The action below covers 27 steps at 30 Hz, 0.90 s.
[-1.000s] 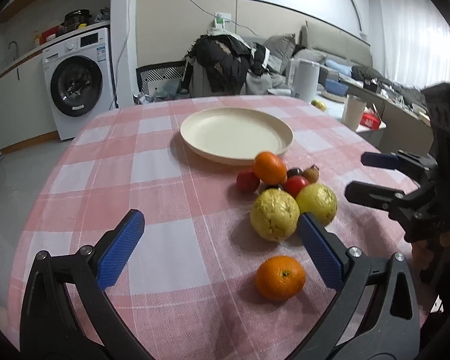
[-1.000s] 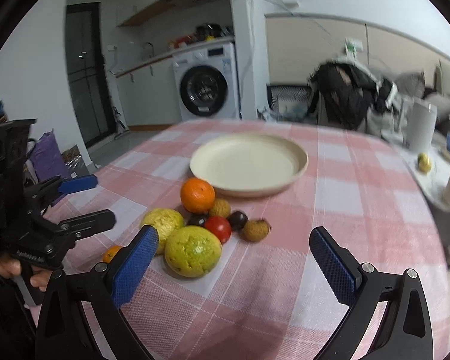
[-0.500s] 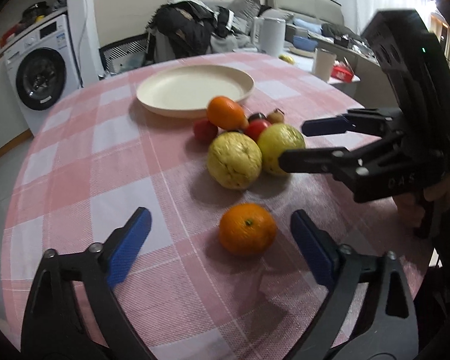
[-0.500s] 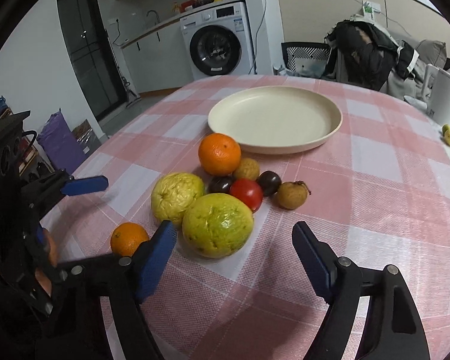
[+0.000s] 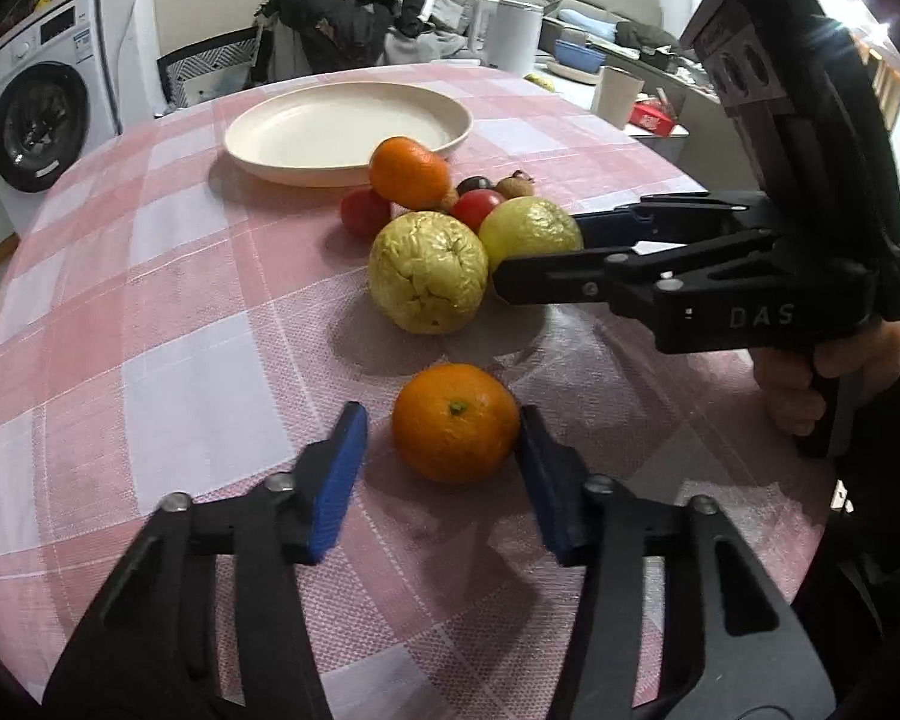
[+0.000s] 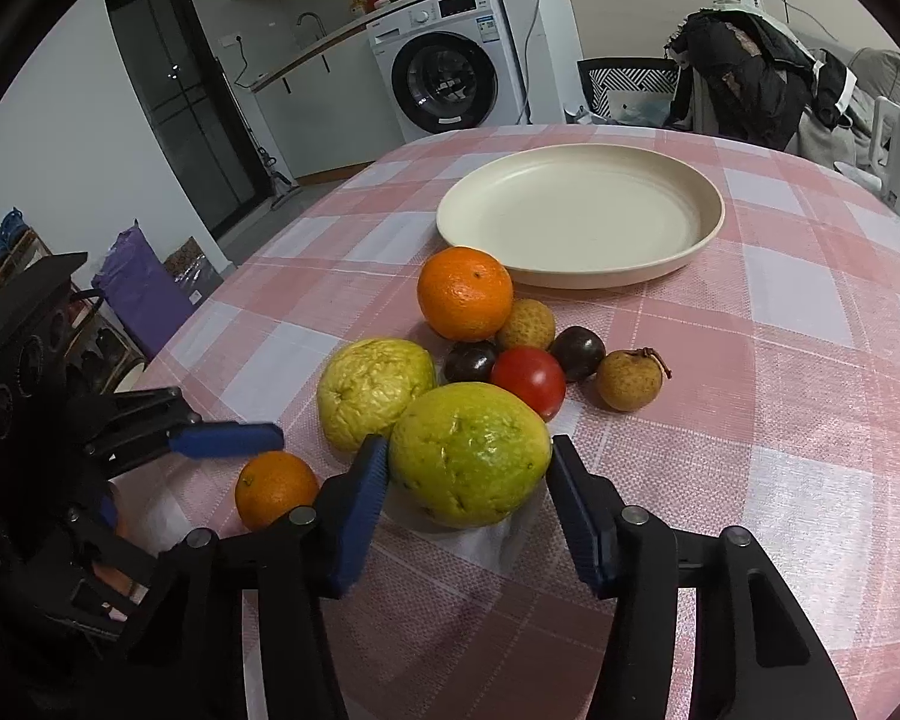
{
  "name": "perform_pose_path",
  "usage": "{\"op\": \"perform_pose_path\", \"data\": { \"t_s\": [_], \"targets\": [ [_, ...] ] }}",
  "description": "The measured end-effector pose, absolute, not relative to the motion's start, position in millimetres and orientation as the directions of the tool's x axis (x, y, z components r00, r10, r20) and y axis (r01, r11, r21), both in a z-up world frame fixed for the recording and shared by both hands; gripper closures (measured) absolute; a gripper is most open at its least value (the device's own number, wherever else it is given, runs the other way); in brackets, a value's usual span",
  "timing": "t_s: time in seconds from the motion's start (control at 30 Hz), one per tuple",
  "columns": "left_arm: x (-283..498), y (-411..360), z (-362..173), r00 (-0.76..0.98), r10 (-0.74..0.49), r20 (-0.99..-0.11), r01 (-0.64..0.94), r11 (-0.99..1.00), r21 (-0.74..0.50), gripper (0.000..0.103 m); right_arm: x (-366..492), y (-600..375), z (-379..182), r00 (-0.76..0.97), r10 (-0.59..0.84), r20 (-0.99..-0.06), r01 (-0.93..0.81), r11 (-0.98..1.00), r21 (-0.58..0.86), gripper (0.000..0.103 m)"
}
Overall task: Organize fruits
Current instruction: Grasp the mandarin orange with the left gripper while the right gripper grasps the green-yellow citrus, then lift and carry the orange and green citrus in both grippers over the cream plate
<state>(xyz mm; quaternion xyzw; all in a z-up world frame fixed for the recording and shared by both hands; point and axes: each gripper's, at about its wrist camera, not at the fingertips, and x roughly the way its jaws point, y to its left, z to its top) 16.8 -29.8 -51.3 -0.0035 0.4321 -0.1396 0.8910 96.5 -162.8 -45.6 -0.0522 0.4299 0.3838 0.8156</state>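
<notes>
A small orange (image 5: 456,420) lies on the pink checked cloth between the fingers of my left gripper (image 5: 441,426). Its jaws are closing: the right pad touches the peel and a gap shows at the left pad. My right gripper (image 6: 468,456) is also closing, and both blue pads touch the sides of a green guava (image 6: 471,453). Behind it lie a wrinkled yellow guava (image 6: 375,393), a bigger orange (image 6: 465,294), a tomato (image 6: 528,381), dark plums and longans. Farther back, the cream plate (image 6: 570,279) holds nothing.
The fruit pile crowds against the green guava's far side. A person's hand (image 5: 810,372) holds the right gripper's handle at the table's right edge. Beyond the round table stand a washing machine (image 6: 444,78), a chair heaped with clothes (image 6: 744,72) and a white kettle (image 5: 513,36).
Both grippers have tilted down and sunk toward the fruit. The left jaws have narrowed around the small orange. The right jaws have narrowed onto the green guava.
</notes>
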Motion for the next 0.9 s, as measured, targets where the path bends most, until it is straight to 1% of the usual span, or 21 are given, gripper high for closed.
{"op": "perform_pose_path", "data": {
  "t_s": [0.27, 0.43, 0.73, 0.9],
  "targets": [
    [15.7, -28.4, -49.2, 0.590, -0.263, -0.763, 0.248, 0.959, -0.139, 0.066, 96.0, -169.2, -43.3, 0.367, 0.581, -0.726, -0.655, 0.716, 0.242, 0.048],
    [14.7, -25.1, -42.7, 0.610, -0.274, -0.744, 0.244, 0.958, -0.153, 0.067, 93.5, -183.5, -34.8, 0.420, 0.585, -0.694, -0.624, 0.741, 0.247, 0.048],
    [15.1, -13.5, -24.8, 0.685, -0.251, -0.684, 0.191, 0.968, -0.164, 0.067, 93.5, -214.5, -13.0, 0.511, 0.598, -0.617, -0.585, 0.768, 0.260, 0.048],
    [18.5, -3.3, -10.3, 0.734, -0.225, -0.641, 0.144, 0.974, -0.176, 0.067, 96.8, -216.8, -5.8, 0.526, 0.599, -0.603, -0.579, 0.772, 0.262, 0.048]
  ]
}}
